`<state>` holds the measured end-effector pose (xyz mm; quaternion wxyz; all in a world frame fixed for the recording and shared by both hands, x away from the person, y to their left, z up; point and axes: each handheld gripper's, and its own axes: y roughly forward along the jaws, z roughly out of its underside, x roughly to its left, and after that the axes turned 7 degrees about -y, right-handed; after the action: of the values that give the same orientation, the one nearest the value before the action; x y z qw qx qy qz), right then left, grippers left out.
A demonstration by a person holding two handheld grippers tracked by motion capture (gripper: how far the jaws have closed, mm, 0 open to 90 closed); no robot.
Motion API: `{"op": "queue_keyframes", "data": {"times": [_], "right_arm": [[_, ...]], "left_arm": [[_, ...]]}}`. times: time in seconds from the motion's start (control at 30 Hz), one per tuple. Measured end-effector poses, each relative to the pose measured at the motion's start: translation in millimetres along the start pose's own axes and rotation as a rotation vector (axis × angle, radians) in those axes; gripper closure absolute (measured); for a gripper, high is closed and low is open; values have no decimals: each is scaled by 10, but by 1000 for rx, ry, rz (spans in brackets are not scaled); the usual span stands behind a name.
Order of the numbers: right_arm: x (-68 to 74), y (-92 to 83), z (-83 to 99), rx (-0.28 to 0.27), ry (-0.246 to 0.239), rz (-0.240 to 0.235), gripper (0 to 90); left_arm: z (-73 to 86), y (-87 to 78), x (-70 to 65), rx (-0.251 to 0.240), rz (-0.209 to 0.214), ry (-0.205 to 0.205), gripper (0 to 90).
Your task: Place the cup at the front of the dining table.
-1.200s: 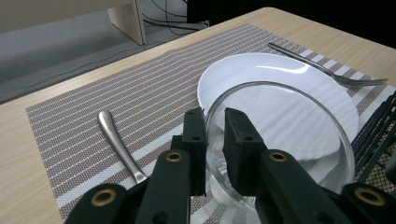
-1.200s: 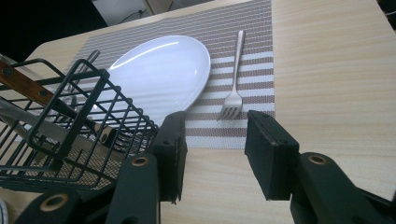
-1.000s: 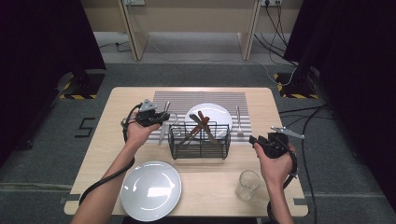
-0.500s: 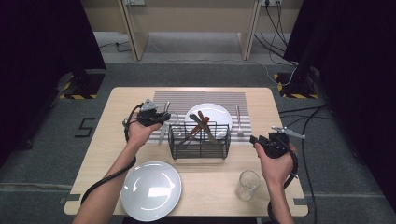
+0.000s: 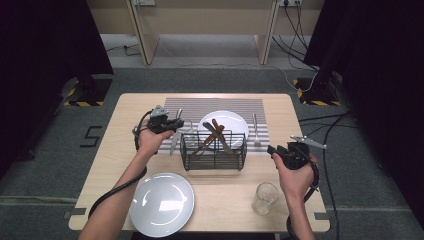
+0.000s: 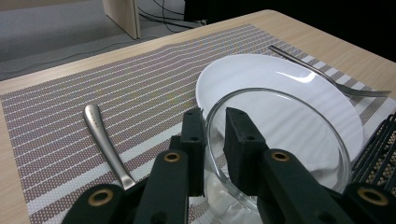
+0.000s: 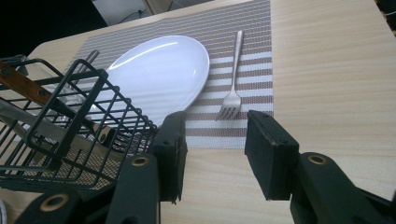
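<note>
Glass made the clear round tumbler point(image 6: 275, 154) fragile and slippery; left tongs point(image 6: 212, 126) were clenched over its thin rim, lower centre of frame, beside the white plate point(image 6: 280, 79). Right tongs point(image 7: 212, 140) stood released.

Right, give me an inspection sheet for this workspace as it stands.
Surface: wooden table, striped placemat at its far middle.
Job's things: glass, its wall pinched at the rim.
Clutter: white plate, fork and steel utensil on the mat; wire basket with wooden-handled knives; front plate; spare glass.
Grippers: left tongs shut on the glass; right tongs open, nothing between them.
Cables: gripper cable trails off the table's front; floor cables beyond.
Surroundings: grey floor, dark curtains either side.
</note>
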<state>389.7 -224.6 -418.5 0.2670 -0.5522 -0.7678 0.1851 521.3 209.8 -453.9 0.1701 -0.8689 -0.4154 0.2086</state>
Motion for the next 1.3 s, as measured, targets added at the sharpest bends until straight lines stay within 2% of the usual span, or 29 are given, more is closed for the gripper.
{"op": "queue_keyframes", "data": {"times": [0.13,0.33,0.53,0.8,1.0,1.3], "right_arm": [[-5,-3,-2,-1,1,1,581],[-14,-11,-2,-4,4,3,581],[-13,-9,-3,-3,5,3,580],[-16,-8,-2,-3,5,3,578],[-16,-9,-2,-3,5,2,576],[-6,-4,-2,-2,3,3,576]], "left_arm": [[-7,25,-3,-7,5,-14,771],[-23,49,-8,-7,10,-12,763],[-21,57,-2,-11,8,-9,694],[-7,34,29,-14,-8,-40,560],[-22,-5,22,-19,-15,-55,502],[-47,-125,33,-22,-23,-55,474]]}}
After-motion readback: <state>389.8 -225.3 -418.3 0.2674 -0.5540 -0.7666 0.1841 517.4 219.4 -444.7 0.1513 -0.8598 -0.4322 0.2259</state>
